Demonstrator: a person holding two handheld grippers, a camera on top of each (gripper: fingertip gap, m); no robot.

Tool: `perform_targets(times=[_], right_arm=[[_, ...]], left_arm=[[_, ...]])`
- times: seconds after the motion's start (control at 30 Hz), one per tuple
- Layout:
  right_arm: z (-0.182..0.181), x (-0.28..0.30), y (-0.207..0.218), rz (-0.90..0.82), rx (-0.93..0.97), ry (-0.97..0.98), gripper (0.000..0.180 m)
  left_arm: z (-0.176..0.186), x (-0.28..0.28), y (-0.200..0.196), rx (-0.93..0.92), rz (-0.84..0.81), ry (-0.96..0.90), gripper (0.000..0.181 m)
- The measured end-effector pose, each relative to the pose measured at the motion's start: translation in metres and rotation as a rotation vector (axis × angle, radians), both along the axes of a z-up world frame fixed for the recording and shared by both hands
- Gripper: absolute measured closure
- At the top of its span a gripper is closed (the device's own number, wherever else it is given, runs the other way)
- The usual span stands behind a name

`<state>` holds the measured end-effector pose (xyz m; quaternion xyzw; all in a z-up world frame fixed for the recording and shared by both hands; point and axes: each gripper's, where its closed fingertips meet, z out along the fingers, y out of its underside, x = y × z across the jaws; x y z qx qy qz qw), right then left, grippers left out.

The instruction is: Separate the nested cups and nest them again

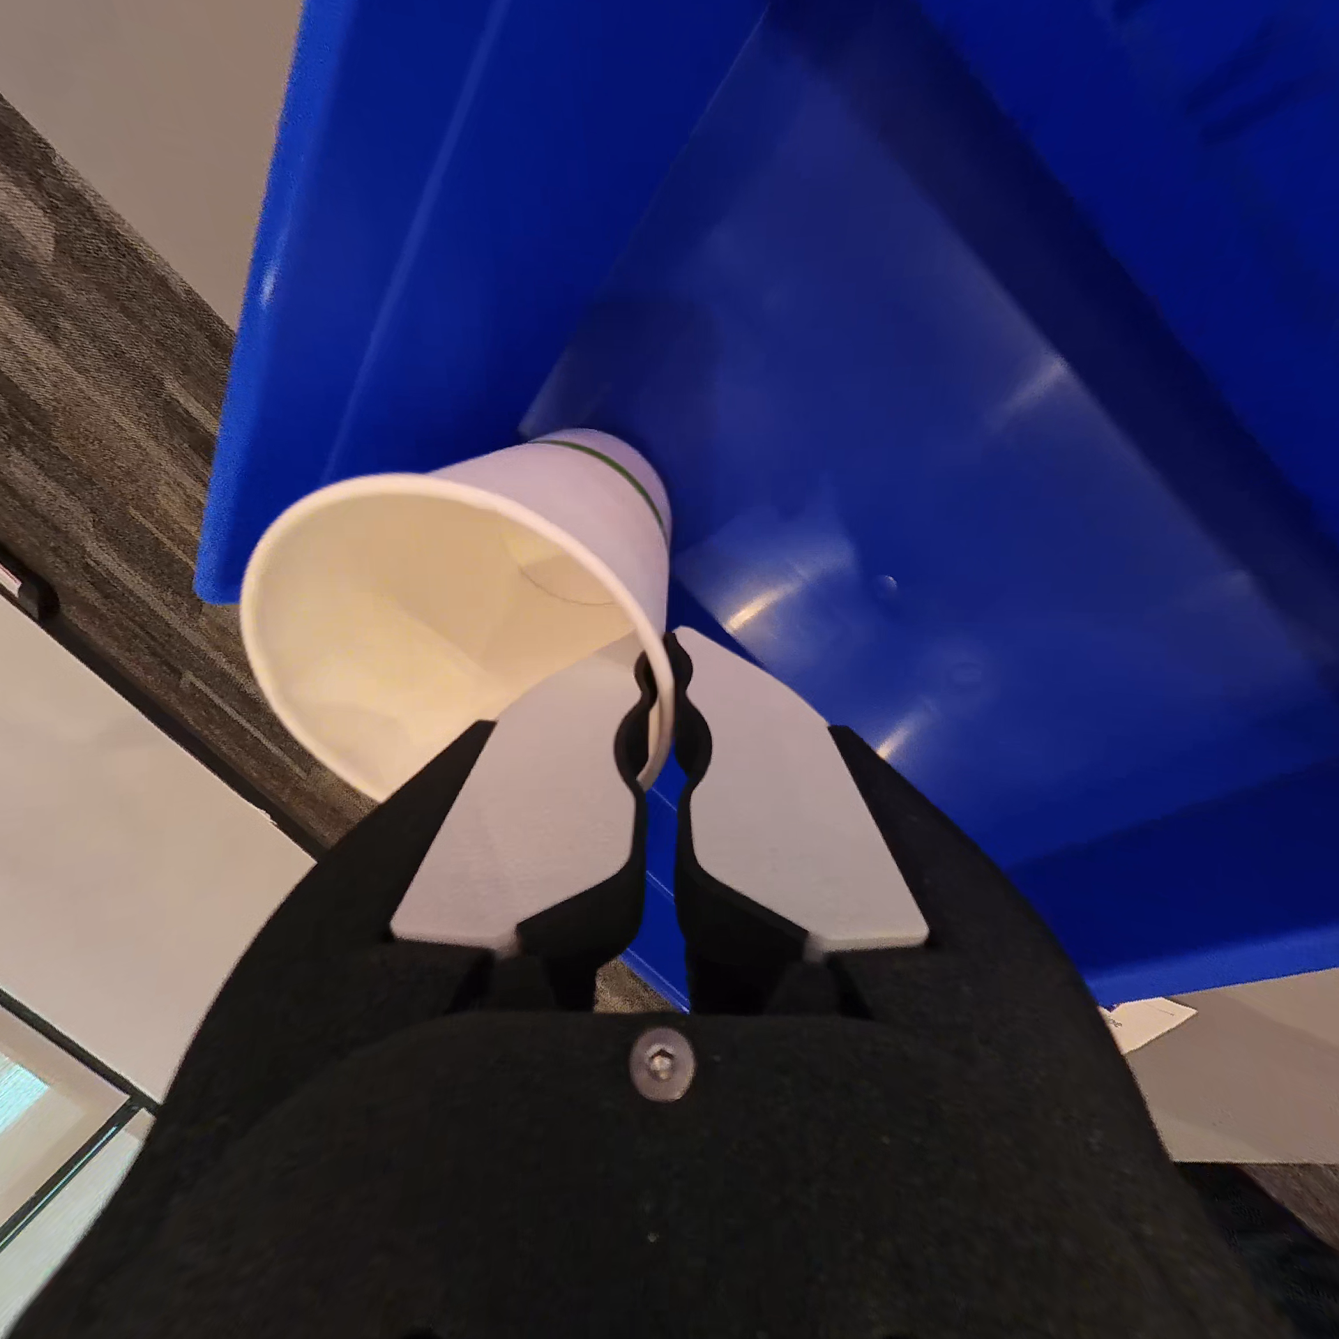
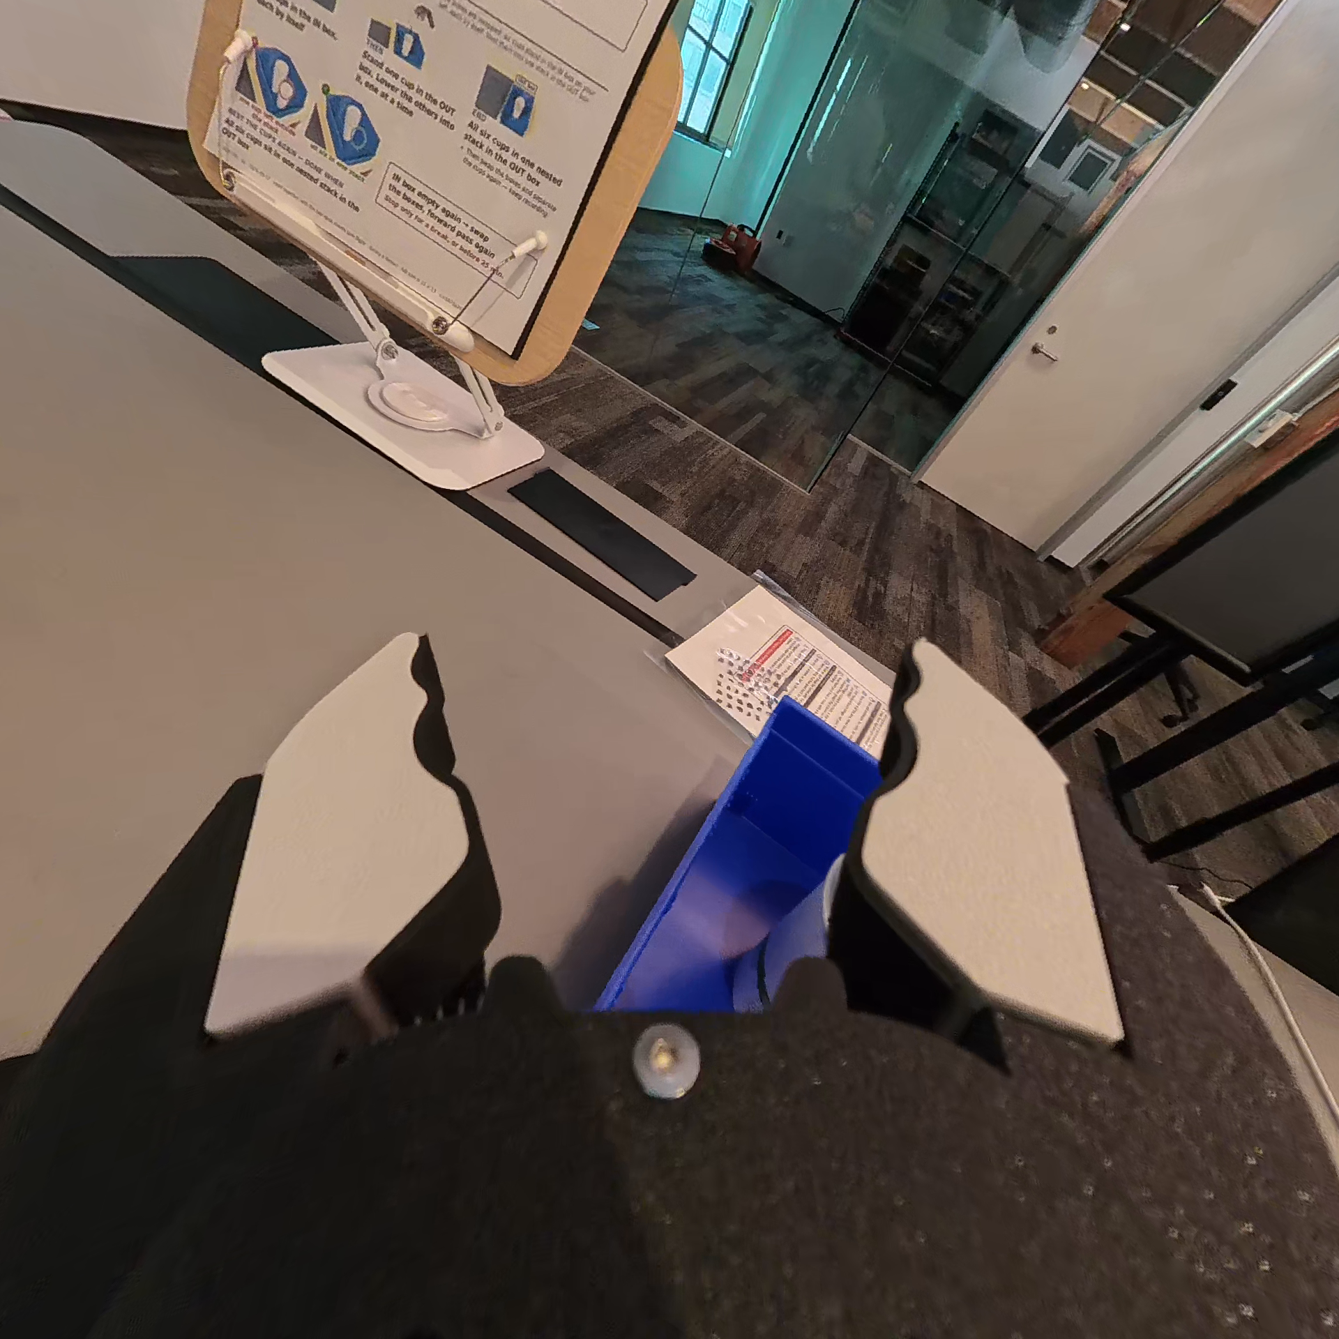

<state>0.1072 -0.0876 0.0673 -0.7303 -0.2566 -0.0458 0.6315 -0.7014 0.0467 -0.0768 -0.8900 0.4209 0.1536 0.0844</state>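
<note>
In the left wrist view my left gripper [image 1: 661, 656] is shut on the rim of a white paper cup [image 1: 464, 601] with a thin green band near its base. The cup is tilted, its mouth facing the camera, and hangs over a blue plastic bin [image 1: 978, 449]. The cup's base is near the bin's inner corner. In the right wrist view my right gripper [image 2: 663, 663] is open and empty above the grey table [image 2: 181, 580]. A blue bin [image 2: 768, 833] lies below between its fingers, with a blurred white shape inside that I cannot identify.
A wooden board with a printed instruction sheet [image 2: 435, 145] stands on a white stand [image 2: 406, 406] at the table's far edge. A bagged printed sheet [image 2: 782, 674] lies beyond the bin. A black cable slot [image 2: 601, 536] is in the table. Carpeted floor [image 1: 87, 377] lies beyond.
</note>
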Motion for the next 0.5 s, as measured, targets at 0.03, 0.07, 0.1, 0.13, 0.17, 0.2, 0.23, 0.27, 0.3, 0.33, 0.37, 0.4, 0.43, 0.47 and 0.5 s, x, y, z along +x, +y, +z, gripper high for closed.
perform_targets(times=[0.03,0.07,0.1,0.13,0.17,0.2,0.23,0.27,0.3,0.33,0.37,0.4,0.43,0.47,0.5], right_arm=[[-0.001,-0.001,0.001,0.005,-0.002,0.004,0.064],[-0.002,-0.002,0.001,0.011,-0.004,0.008,0.064],[-0.003,-0.004,0.002,0.017,-0.007,0.01,0.064],[-0.005,-0.006,0.002,0.023,-0.009,0.01,0.064],[-0.006,-0.008,0.003,0.032,-0.012,0.008,0.064],[-0.007,-0.012,0.003,0.045,-0.016,0.005,0.065],[-0.007,-0.017,0.003,0.061,-0.018,0.001,0.065],[-0.006,-0.025,0.003,0.086,-0.019,-0.005,0.066],[-0.004,-0.035,0.003,0.116,-0.018,-0.014,0.067],[-0.001,-0.047,0.003,0.151,-0.012,-0.024,0.068],[0.004,-0.062,0.002,0.191,-0.003,-0.035,0.069],[0.008,-0.081,0.001,0.243,0.002,-0.044,0.07],[0.011,-0.102,0.0,0.304,-0.002,-0.052,0.071],[0.015,-0.123,-0.002,0.361,-0.003,-0.06,0.071],[0.02,-0.145,-0.003,0.414,0.003,-0.069,0.071]], left_arm=[[0.0,-0.001,-0.002,-0.001,-0.003,0.006,0.181],[0.002,-0.001,-0.004,0.002,-0.007,0.014,0.181],[0.005,0.0,-0.006,0.005,-0.013,0.011,0.181],[0.01,0.003,-0.008,0.012,-0.021,0.003,0.181],[0.018,0.006,-0.01,0.027,-0.034,-0.002,0.181],[0.028,0.012,-0.012,0.047,-0.054,-0.009,0.181],[0.041,0.019,-0.014,0.067,-0.079,-0.018,0.181],[0.055,0.029,-0.017,0.092,-0.111,-0.03,0.181],[0.072,0.043,-0.02,0.121,-0.15,-0.048,0.181],[0.089,0.06,-0.023,0.155,-0.197,-0.071,0.181],[0.108,0.081,-0.028,0.189,-0.249,-0.099,0.181],[0.125,0.104,-0.034,0.218,-0.306,-0.131,0.181],[0.141,0.13,-0.041,0.245,-0.367,-0.165,0.181],[0.155,0.158,-0.05,0.266,-0.432,-0.202,0.181],[0.166,0.187,-0.062,0.274,-0.499,-0.236,0.181]])
